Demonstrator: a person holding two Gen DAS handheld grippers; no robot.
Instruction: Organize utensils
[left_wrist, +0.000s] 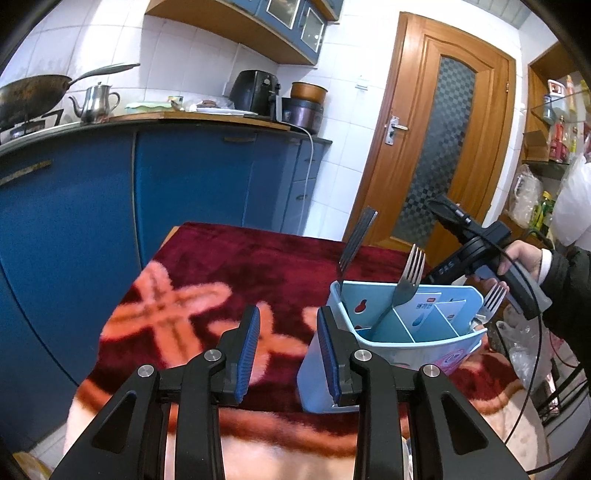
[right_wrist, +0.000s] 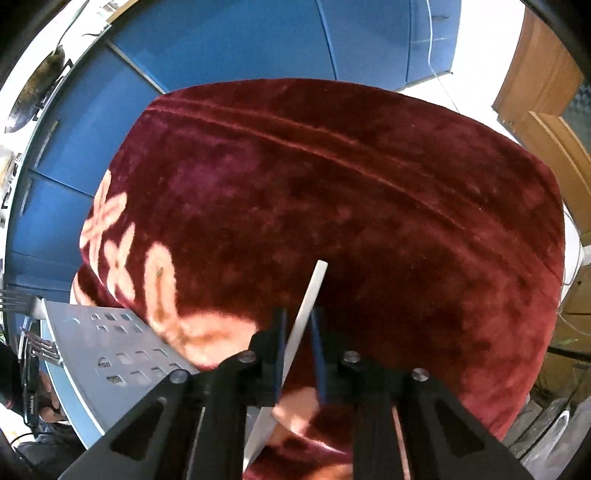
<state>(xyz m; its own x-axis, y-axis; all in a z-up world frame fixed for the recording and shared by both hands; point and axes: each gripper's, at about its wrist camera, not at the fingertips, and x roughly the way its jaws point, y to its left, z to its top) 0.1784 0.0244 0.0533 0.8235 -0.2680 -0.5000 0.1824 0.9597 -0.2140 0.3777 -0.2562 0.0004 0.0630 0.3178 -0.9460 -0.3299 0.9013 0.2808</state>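
A light blue utensil holder (left_wrist: 402, 332) with divided compartments stands on the red blanket. Three forks stand in it, tines up: one at the back left (left_wrist: 356, 242), one in the middle (left_wrist: 408, 277) and one at the right (left_wrist: 493, 301). My left gripper (left_wrist: 288, 354) is open and empty, just left of the holder's near corner. My right gripper (right_wrist: 298, 350) is shut on a silver utensil handle (right_wrist: 308, 299) that sticks forward over the blanket. The holder's perforated wall (right_wrist: 114, 350) shows at the lower left of the right wrist view. The right gripper's body (left_wrist: 480, 247) is behind the holder.
The red floral blanket (left_wrist: 229, 280) covers the table. Blue kitchen cabinets (left_wrist: 184, 184) stand behind, with a wok (left_wrist: 33, 94), kettle (left_wrist: 94, 101) and appliances on the counter. A wooden door (left_wrist: 443, 147) is at the right, with shelves and plastic bags beside it.
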